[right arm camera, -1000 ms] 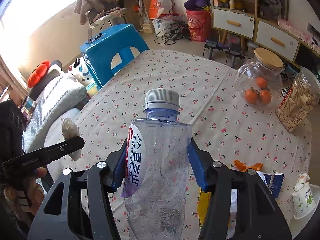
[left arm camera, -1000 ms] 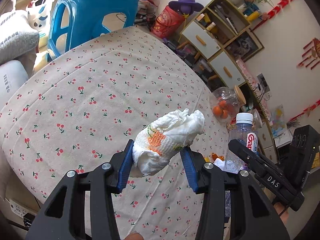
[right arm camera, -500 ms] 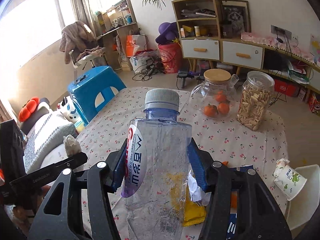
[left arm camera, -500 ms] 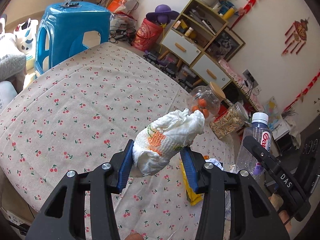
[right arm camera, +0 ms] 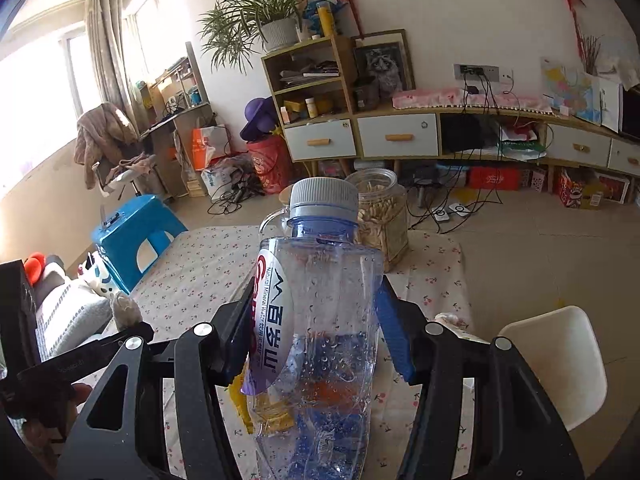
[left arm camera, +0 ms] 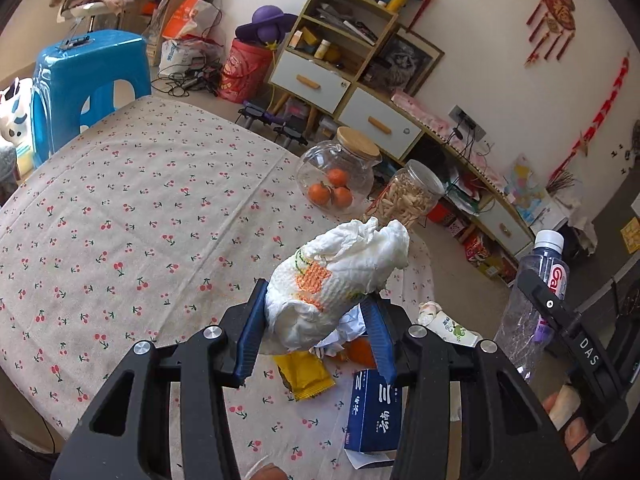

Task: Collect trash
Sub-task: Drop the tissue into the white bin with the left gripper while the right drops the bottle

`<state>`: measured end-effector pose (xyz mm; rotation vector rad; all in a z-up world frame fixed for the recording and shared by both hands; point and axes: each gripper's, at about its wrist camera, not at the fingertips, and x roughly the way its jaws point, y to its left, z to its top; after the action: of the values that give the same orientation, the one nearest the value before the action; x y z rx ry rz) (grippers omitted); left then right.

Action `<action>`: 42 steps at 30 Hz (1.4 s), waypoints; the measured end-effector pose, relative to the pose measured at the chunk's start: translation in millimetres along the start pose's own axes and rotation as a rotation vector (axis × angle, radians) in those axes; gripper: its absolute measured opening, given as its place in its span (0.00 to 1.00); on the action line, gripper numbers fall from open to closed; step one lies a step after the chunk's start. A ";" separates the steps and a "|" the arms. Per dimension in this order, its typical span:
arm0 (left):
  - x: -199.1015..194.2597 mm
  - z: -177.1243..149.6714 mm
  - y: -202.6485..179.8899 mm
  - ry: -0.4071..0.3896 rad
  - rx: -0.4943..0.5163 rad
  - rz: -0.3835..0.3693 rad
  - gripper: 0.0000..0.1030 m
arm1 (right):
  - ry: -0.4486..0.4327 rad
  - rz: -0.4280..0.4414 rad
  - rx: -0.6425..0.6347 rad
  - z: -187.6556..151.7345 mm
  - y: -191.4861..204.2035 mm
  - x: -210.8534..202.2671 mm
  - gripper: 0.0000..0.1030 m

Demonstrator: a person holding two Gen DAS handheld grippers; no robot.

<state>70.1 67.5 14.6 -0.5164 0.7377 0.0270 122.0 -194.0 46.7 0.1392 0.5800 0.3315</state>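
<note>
In my left wrist view, the crumpled paper wad in the left claw hides most of the litter behind it; the blue box is partly covered by the claw's arm at lower centre. In my right wrist view, the clear bottle fills the middle, blurring the wrappers behind it, covering most of the lidded glass jar, and running off the bottom edge. I can't read its small print.
</note>
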 end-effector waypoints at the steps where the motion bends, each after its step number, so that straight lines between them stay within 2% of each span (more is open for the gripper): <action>1: 2.7 -2.1 -9.6 0.007 0.009 -0.010 0.45 | -0.010 -0.021 0.010 0.1 -11.6 -4.8 0.52; 11: 27.1 -23.6 -104.6 0.062 0.111 -0.080 0.45 | -0.086 -0.217 0.173 -10.0 -136.5 -41.5 0.52; 15: 40.3 -38.7 -143.0 0.092 0.164 -0.100 0.45 | -0.071 -0.305 0.241 -18.9 -183.0 -38.7 0.52; 19: 57.2 -51.2 -180.3 0.127 0.206 -0.124 0.45 | -0.020 -0.328 0.318 -26.1 -218.2 -31.7 0.53; 20: 60.8 -56.5 -188.9 0.133 0.219 -0.128 0.45 | -0.014 -0.351 0.336 -28.7 -224.3 -33.2 0.57; 23: 72.2 -68.4 -213.6 0.152 0.254 -0.145 0.45 | -0.025 -0.420 0.364 -34.3 -234.6 -41.0 0.86; 24: 76.3 -72.5 -220.7 0.159 0.262 -0.151 0.45 | -0.032 -0.447 0.372 -36.0 -237.2 -45.6 0.89; 28: 96.2 -91.2 -244.6 0.206 0.279 -0.177 0.45 | -0.039 -0.573 0.402 -45.0 -250.4 -64.6 0.93; 32: 117.0 -111.9 -269.8 0.259 0.307 -0.193 0.45 | -0.089 -0.714 0.397 -53.0 -264.0 -90.4 0.93; 38: 140.6 -133.1 -301.1 0.312 0.353 -0.199 0.45 | -0.121 -0.768 0.466 -63.1 -290.1 -118.4 0.93; 42: 158.0 -142.1 -311.2 0.367 0.329 -0.228 0.46 | -0.126 -0.815 0.444 -64.2 -292.5 -124.8 0.93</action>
<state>160.3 -294.4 -39.1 -0.2881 1.0144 -0.4057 66.4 -509.1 -7.0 0.3321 0.5325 -0.5992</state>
